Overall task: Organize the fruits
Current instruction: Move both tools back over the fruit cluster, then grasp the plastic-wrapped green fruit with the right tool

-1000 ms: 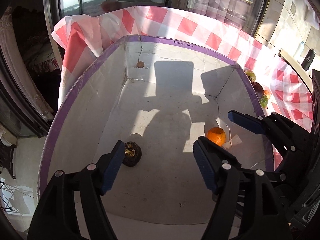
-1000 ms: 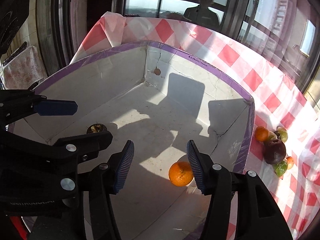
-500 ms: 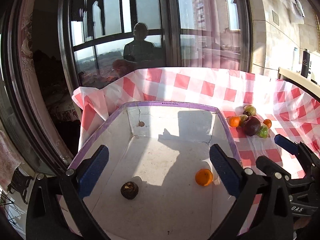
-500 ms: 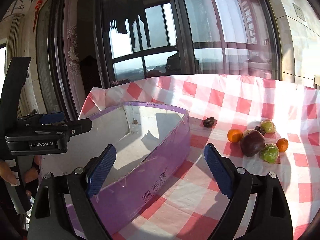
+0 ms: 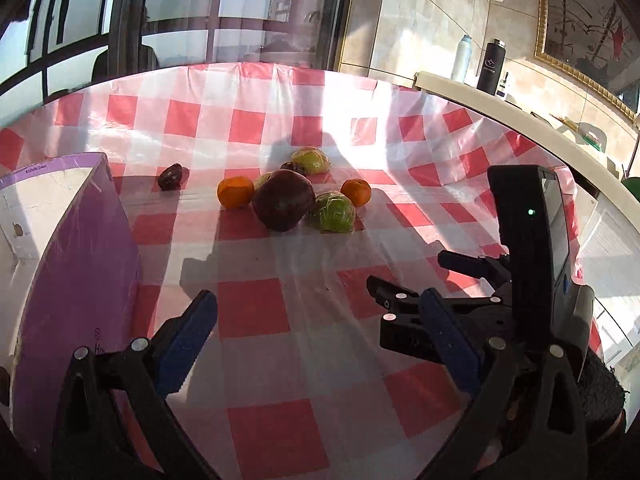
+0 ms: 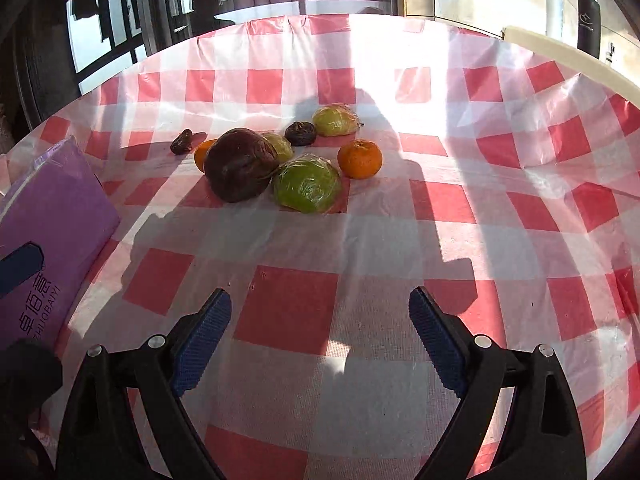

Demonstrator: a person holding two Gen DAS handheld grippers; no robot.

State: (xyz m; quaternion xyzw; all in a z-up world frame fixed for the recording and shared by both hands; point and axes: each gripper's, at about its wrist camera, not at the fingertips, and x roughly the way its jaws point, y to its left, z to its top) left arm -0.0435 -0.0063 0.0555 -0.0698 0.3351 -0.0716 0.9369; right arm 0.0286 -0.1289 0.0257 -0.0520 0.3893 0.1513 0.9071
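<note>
On the counter (image 6: 400, 240), covered by a red-checked cloth, a cluster of fruit is seen at the far middle: a large dark fruit (image 6: 240, 164), 2 oranges (image 6: 360, 159) (image 5: 235, 192), 3 wrapped green fruits (image 6: 307, 186), and 2 small dark fruits (image 6: 300, 133) (image 5: 173, 176). A purple box (image 5: 76, 280) is seen at the near left, apart from the fruit. The left gripper (image 5: 316, 340) is held wide over bare cloth, nothing between its jaws. The right gripper (image 6: 320, 336) is likewise spread wide and empty, near the cluster but short of it.
</note>
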